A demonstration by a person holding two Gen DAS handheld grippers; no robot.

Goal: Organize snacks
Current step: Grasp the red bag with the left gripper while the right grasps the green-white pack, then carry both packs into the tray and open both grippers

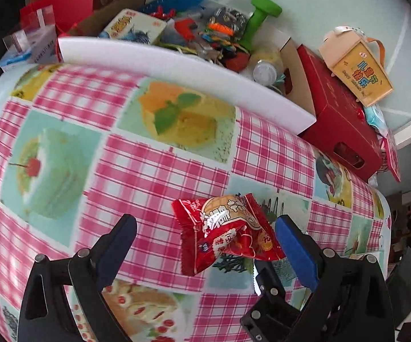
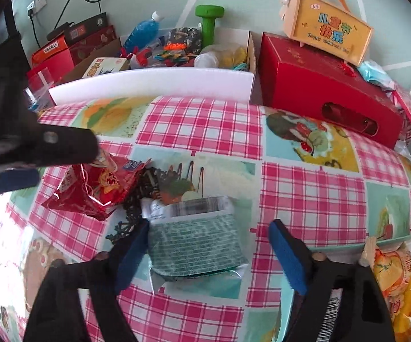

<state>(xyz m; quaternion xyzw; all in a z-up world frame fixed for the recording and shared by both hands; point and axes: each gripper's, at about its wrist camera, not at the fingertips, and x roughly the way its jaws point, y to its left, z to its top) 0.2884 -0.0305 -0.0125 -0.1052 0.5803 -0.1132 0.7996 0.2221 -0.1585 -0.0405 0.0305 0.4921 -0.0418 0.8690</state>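
**Both claws spread over snack packets on checked counter**

Left claw (image 1: 205,236) released, jaws wide; red snack packet (image 1: 225,232) lies between them, nearer the right finger, flat on the counter (image 1: 148,171). Right claw (image 2: 208,242) also released, straddling a green packet (image 2: 197,242) that touches its left finger. Yellow snack bag (image 2: 402,279) sits at the near right edge. Far edge is crowded: white foam strip (image 2: 154,84), red box (image 2: 325,91). Middle right of the counter has room.
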